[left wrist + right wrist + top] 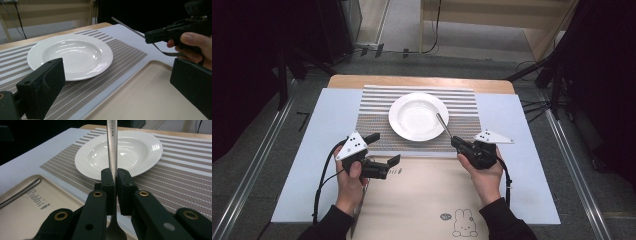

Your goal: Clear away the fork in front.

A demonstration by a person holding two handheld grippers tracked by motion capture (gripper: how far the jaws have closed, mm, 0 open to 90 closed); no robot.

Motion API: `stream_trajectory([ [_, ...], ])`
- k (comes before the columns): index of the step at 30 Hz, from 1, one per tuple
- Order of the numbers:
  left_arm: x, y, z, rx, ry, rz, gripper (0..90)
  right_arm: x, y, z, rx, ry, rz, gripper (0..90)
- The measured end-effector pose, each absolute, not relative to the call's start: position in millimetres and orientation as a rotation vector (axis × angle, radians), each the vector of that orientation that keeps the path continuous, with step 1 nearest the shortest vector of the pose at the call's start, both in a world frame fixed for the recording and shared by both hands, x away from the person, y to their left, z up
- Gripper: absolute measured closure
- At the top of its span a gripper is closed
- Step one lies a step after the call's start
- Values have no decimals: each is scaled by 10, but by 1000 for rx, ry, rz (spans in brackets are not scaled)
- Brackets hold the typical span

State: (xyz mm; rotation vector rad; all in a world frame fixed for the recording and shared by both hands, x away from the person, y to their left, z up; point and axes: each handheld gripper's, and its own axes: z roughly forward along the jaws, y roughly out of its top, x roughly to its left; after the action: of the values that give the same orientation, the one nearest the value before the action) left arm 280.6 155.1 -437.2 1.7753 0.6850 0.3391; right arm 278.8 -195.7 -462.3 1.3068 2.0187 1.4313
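Note:
A white deep plate [418, 116] [70, 55] [125, 152] sits on a striped placemat [372, 107]. In front of it lies a beige tray [422, 195]. My right gripper [455, 142] [116, 180] is shut on a metal utensil [443, 125] [112, 145]. The utensil's handle sticks out over the plate's right rim, and its wider end hangs below the jaws. In the left gripper view the right gripper [160, 35] holds the utensil [130, 27] above the table. My left gripper [384, 148] [113, 72] hovers open at the tray's far left corner with nothing between its jaws.
A white sheet [327, 130] covers the wooden table [412, 80] under the mat and tray. A second metal utensil handle [20, 192] lies on the tray by its printed lettering. A rabbit drawing [464, 222] marks the tray's near edge. Dark stands flank the table.

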Motion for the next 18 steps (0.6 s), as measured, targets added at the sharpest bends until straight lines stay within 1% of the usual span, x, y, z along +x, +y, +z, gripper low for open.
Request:
stream_trajectory([
  [8,2787,1476,-4380,1768,673,312,0,2625,-1927,-4609,1286,2015,1470,836],
  [9,2777,1468,-4378,1767,679,320,6,2597,-1921,-4604,1283,2012,1472,836],
  [10,2767,1458,-4376,1767,684,329,36,2572,-1916,-4601,1277,2012,1475,836],
  [18,2700,1409,-4385,1775,656,292,39,2422,-1824,-4621,1239,2026,1502,836],
])
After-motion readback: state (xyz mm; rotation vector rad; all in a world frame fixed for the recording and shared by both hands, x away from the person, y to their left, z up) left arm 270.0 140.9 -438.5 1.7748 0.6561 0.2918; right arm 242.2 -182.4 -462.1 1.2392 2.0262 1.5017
